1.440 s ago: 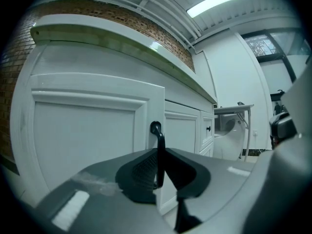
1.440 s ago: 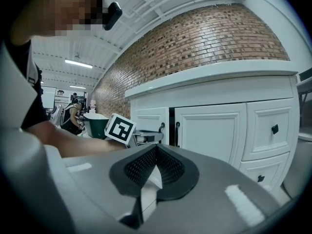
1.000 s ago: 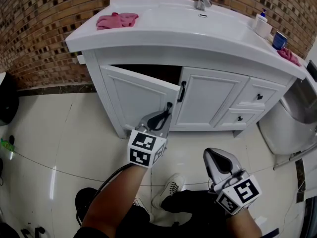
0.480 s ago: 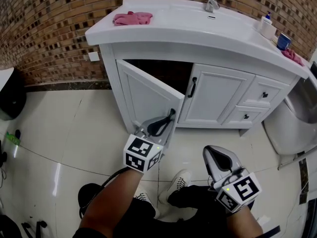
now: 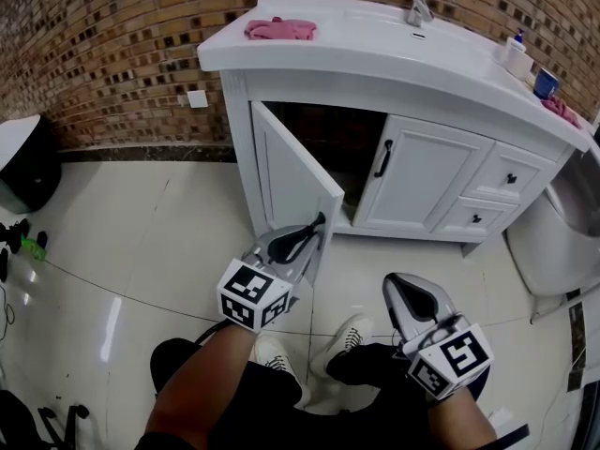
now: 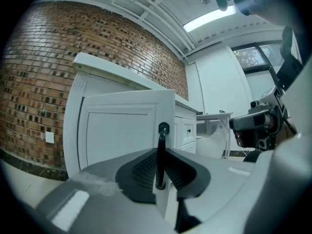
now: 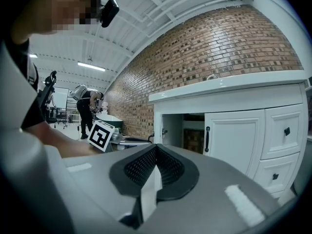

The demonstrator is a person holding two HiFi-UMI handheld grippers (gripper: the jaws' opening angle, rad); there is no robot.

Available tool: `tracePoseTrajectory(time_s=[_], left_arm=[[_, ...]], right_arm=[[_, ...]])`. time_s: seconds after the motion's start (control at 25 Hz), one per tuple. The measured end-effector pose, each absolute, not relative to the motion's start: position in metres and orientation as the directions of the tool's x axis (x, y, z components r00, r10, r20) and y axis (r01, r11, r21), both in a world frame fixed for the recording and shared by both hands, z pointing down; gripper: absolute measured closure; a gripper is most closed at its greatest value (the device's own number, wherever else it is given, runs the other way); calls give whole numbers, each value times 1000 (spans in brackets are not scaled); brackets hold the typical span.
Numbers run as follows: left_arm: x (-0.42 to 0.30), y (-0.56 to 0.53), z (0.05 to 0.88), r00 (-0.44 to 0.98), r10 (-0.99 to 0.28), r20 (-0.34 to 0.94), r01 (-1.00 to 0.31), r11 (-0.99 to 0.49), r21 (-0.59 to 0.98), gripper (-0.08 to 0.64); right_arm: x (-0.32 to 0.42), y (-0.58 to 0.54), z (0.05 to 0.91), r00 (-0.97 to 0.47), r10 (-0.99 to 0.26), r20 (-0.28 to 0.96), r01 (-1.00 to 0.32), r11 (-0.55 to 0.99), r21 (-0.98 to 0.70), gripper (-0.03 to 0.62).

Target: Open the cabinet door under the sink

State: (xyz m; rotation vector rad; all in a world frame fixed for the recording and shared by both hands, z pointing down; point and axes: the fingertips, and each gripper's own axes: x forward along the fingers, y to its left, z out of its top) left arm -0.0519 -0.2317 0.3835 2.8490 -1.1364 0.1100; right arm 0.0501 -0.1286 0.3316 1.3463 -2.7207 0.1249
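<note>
L gripper (image 5: 312,232) is clamping the handle (image 6: 160,155) (upright bar) on the cabinet door (image 5: 286,172), which is standing well open w/ its hinge side away from the person. R gripper (image 5: 401,293) is idling shut, farther off.

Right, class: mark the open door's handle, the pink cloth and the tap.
door handle (image 6: 160,155), left gripper view, middle of the black bar.
pink cloth (image 5: 279,29), head view, its centre.
tap (image 5: 418,9), head view, its body.
</note>
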Motion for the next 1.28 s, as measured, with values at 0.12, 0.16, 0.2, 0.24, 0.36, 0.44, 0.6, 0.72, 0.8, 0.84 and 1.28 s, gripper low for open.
tracePoseTrajectory(time_s=[0.12,0.16,0.2,0.24,0.36,0.44,0.6,0.72,0.8,0.84,1.28], left_arm=[[-74,-222,382,710,-699,86,-704,-709,45,512],[-82,-220,381,703,-706,85,-711,-702,47,512],[-90,-217,381,695,-714,84,-718,-694,49,512],[-98,-214,381,687,-722,83,-726,-686,51,512],[-124,-208,382,663,-744,84,-748,-662,43,514],[-141,-206,382,645,-759,84,-763,-645,40,515],[-176,-206,382,600,-796,81,-800,-597,56,515],[-202,-208,381,565,-821,78,-825,-562,61,518],[-214,-210,381,550,-832,77,-835,-546,68,520],[-218,-211,381,545,-835,76,-838,-540,71,520],[-232,-215,381,511,-858,53,-858,-505,99,518]], right_arm=[[40,-122,331,-604,-788,122,-796,605,-31,584],[37,-120,331,-603,-788,120,-796,604,-34,584],[34,-118,331,-603,-789,119,-797,603,-36,584],[31,-115,332,-601,-790,117,-798,601,-40,584],[22,-107,334,-596,-795,113,-803,595,-46,584],[16,-103,335,-590,-800,111,-807,589,-44,584],[6,-94,333,-577,-810,105,-816,577,-40,584],[-2,-88,332,-572,-814,106,-820,572,-33,584],[-5,-85,332,-566,-817,110,-824,566,-28,584],[-7,-84,331,-563,-819,111,-826,563,-26,584],[-6,-76,323,-538,-835,112,-841,542,1,584]])
